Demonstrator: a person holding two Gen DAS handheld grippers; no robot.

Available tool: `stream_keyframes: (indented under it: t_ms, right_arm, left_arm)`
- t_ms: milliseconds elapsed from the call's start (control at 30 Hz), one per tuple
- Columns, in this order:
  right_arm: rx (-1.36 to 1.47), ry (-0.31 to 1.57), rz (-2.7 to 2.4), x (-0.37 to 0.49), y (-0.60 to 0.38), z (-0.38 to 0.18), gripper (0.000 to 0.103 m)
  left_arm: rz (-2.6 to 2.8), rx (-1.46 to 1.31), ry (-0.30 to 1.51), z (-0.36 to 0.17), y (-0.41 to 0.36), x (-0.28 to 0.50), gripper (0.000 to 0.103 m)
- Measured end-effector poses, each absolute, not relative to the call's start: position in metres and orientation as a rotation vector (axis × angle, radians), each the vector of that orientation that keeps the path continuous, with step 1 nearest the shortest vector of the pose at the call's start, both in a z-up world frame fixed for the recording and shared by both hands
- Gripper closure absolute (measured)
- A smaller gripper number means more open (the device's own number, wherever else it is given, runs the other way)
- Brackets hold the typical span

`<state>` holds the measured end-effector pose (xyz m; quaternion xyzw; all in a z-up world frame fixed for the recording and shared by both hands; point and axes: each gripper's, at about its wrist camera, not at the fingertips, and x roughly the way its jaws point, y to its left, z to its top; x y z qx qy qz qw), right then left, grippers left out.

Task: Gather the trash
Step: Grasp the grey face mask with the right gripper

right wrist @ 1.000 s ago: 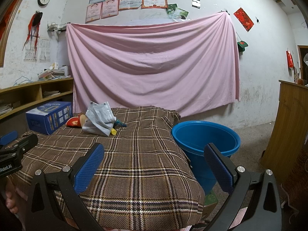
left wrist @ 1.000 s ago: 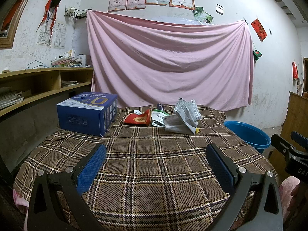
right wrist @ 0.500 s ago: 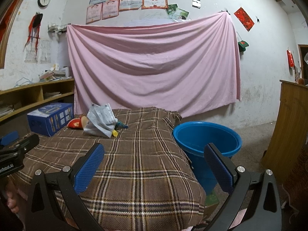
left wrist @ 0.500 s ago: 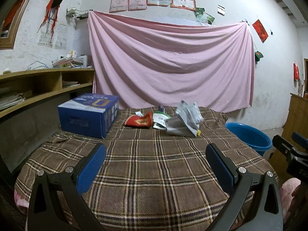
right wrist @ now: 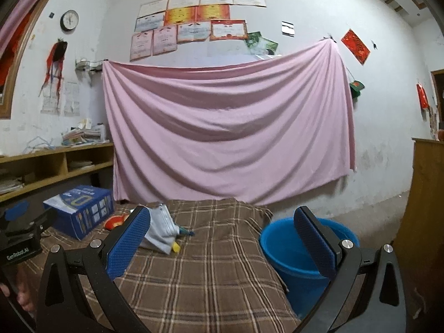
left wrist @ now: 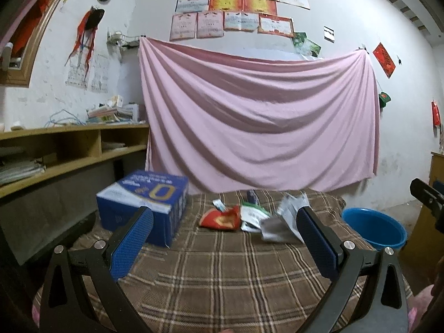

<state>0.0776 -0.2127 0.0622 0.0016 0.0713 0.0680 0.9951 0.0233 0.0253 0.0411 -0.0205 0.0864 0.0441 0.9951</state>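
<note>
Both tools, left tool (left wrist: 222, 242) and right tool (right wrist: 222, 240), stand wide and empty. Risk: the crumpled wrappers (left wrist: 280, 222) near the counter's (left wrist: 222, 272) far edge may slip from a shallow pinch.

Left gripper (left wrist: 224, 238) fingers (left wrist: 132, 242) spread, empty; wrappers (left wrist: 249, 217) ahead, somewhat blurred.

Silver wrapper (left wrist: 280, 223) partly hidden behind right finger (left wrist: 316, 241) of left claw. Print on blue box (left wrist: 144, 208) too blurred to read. Blue tub (right wrist: 294, 252) half covered by right claw's finger. Red packet (right wrist: 115, 221) mostly hidden behind other finger. Wall certificates (right wrist: 194, 25) illegible.
</note>
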Motion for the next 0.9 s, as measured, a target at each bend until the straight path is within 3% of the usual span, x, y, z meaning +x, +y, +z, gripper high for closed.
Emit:
stream_keyframes:
  t_ms: [467, 900]
  right_arm:
    - [-0.078, 0.132, 0.206, 0.118, -0.182, 0.076, 0.0]
    - [-0.199, 0.513, 0.385, 0.195, -0.149, 0.032, 0.0]
  left_arm:
    - [0.107, -0.024, 0.14, 0.049, 0.04, 0.051, 0.002]
    - [0.116, -0.036, 0.394, 0.014, 0.047, 0.109, 0.002]
